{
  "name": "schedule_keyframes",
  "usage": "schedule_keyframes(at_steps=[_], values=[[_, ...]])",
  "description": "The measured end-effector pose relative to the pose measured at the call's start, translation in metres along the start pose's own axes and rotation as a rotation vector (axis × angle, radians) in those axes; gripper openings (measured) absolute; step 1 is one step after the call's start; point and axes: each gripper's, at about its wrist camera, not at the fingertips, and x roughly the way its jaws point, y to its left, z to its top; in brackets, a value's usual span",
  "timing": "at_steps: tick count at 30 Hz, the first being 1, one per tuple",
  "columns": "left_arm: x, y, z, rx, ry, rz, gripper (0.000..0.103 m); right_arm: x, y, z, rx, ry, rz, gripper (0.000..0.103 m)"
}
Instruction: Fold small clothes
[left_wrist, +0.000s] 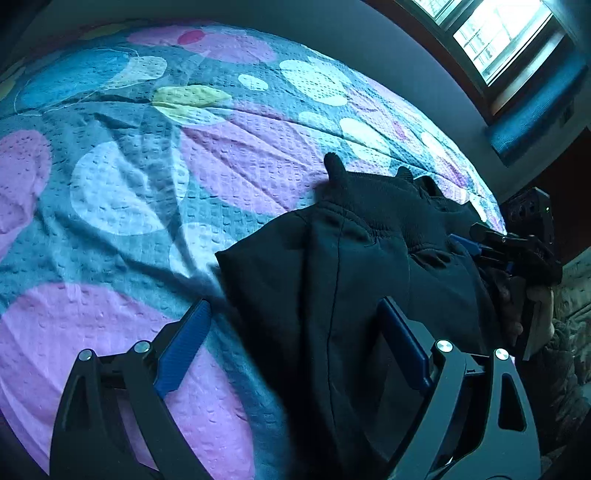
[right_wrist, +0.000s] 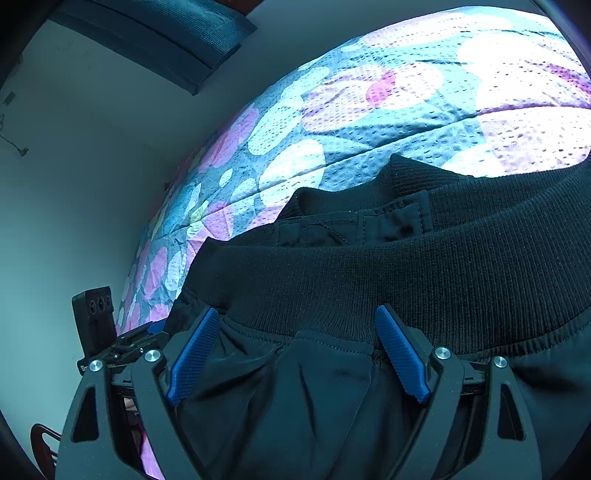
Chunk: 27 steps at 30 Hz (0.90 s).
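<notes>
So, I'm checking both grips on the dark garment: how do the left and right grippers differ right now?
The left gripper straddles an edge of the dark garment, one pad over bare bedspread; the right gripper has cloth across its whole gap. The left faces smooth fabric and a seam; the right sits just below the ribbed waistband. Both are open, with blue pads.

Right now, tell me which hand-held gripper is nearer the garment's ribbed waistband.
Right. The right hand-held gripper sits open with its fingertips at the ribbed waistband. The left hand-held gripper is open over the smooth black fabric, farther from that band.
</notes>
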Motion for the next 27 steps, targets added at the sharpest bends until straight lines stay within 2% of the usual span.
schedule_keyframes(at_steps=[3, 5, 6, 8, 10, 13, 14, 15, 17, 21, 24, 27], values=[[-0.001, 0.004, 0.003, -0.034, -0.003, -0.089, 0.086, -0.002, -0.001, -0.001, 0.002, -0.013, 0.003, 0.086], [0.005, 0.002, 0.001, -0.042, 0.036, -0.195, 0.069, -0.002, -0.001, -0.002, -0.002, -0.018, 0.004, 0.086], [0.008, 0.0, -0.001, -0.048, 0.056, -0.224, 0.068, -0.003, -0.001, -0.003, -0.004, -0.022, 0.006, 0.086], [0.008, -0.004, -0.005, -0.012, 0.053, -0.198, 0.064, -0.004, -0.002, -0.003, -0.002, -0.026, 0.013, 0.086], [0.008, 0.001, -0.005, -0.014, 0.058, -0.207, 0.062, -0.004, -0.003, -0.003, -0.001, -0.029, 0.021, 0.086], [0.008, 0.018, -0.006, -0.092, 0.054, -0.257, 0.049, -0.006, -0.003, -0.004, -0.004, -0.033, 0.028, 0.086], [0.008, 0.023, -0.007, -0.126, 0.048, -0.263, 0.041, -0.005, -0.004, -0.004, -0.005, -0.034, 0.027, 0.086], [0.007, 0.024, -0.007, -0.145, 0.043, -0.245, 0.031, -0.005, -0.003, -0.004, -0.006, -0.036, 0.025, 0.086], [0.005, 0.021, -0.009, -0.164, 0.03, -0.211, 0.026, -0.004, -0.002, -0.004, -0.016, -0.036, 0.019, 0.086], [-0.001, 0.001, -0.011, -0.126, 0.004, -0.131, 0.011, -0.013, 0.006, -0.001, -0.032, -0.034, 0.003, 0.085], [-0.007, -0.006, -0.011, -0.12, -0.008, -0.102, 0.009, -0.034, 0.012, -0.007, -0.011, -0.05, 0.058, 0.085], [-0.01, -0.016, -0.01, -0.095, -0.014, -0.053, 0.008, -0.052, 0.025, -0.027, -0.042, -0.032, 0.063, 0.085]])
